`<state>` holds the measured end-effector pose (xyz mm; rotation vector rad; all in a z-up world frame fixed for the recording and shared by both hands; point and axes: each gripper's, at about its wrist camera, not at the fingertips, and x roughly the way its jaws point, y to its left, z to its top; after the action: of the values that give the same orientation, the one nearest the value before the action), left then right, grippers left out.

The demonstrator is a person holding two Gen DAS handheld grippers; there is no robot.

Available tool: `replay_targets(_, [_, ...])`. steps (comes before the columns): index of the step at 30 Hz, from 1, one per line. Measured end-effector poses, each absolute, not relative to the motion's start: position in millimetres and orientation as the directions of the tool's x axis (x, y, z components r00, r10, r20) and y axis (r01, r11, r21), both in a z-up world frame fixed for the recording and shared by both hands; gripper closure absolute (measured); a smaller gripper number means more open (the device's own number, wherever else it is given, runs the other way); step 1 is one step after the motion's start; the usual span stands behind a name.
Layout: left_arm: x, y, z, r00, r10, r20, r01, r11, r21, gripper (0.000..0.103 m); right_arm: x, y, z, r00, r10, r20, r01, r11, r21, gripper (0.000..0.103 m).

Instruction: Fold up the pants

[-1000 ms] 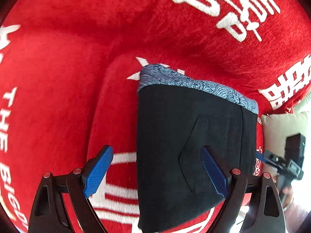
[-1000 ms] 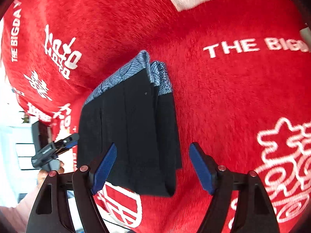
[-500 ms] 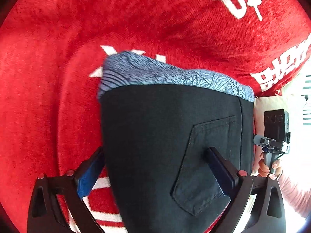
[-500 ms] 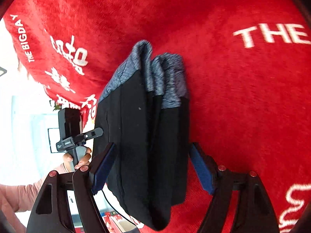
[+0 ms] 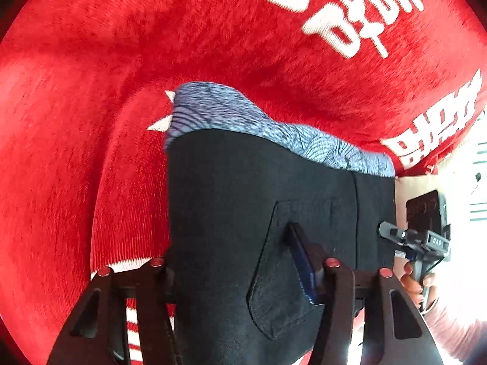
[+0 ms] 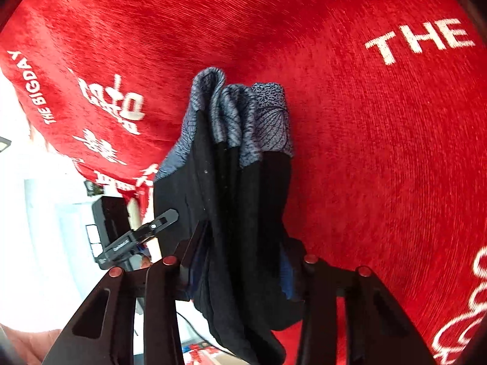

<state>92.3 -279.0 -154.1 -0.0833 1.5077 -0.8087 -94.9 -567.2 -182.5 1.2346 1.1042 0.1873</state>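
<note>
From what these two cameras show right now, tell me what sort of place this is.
Probably a home or indoor room set up for recording. A red plush cloth with white lettering covers the work surface, black pants lie folded on it, and a bright room shows beyond its edge.

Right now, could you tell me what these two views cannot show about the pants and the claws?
- Left wrist view: the left claw has one finger hidden behind the pants.
- Right wrist view: the right claw has its fingertips buried in the folds.
- Both views: the pants' lower end is cut off by the bottom edge.
</note>
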Motion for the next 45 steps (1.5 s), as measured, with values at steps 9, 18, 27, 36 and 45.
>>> replay_targets(9, [50,-269,-105,-0.096,-0.497,-0.862,0.469,0.741,-0.480,0.046,-126,-559,-147,0.497,0.687,-0.531,0.388,0.371,0.844,0.060])
replay_targets(18, [1,-247,-99,-0.110,-0.493,-0.863,0.536,0.702,-0.469,0.046,-188,-525,-131,0.531,0.634,-0.562,0.425,0.375,0.824,0.060])
replay_targets(27, [-27,-220,-148,-0.127,-0.447,-0.886,0.493,0.747,-0.447,0.041,-226,-498,-161,0.482,0.576,-0.660,0.491,0.447,0.748,0.058])
replay_targets(36, [-34,-208,-136,0.043,-0.296,-0.954,0.530,0.816,-0.230,0.008,-220,-476,-148,0.378,0.365,-0.851,0.503,0.691,0.520,0.040])
replay_targets(45, [-66,-203,-103,0.134,-0.148,-0.980,0.566,0.823,-0.047,0.000,-224,-450,-111,0.154,0.034,-0.988,0.557,0.822,0.115,0.022])
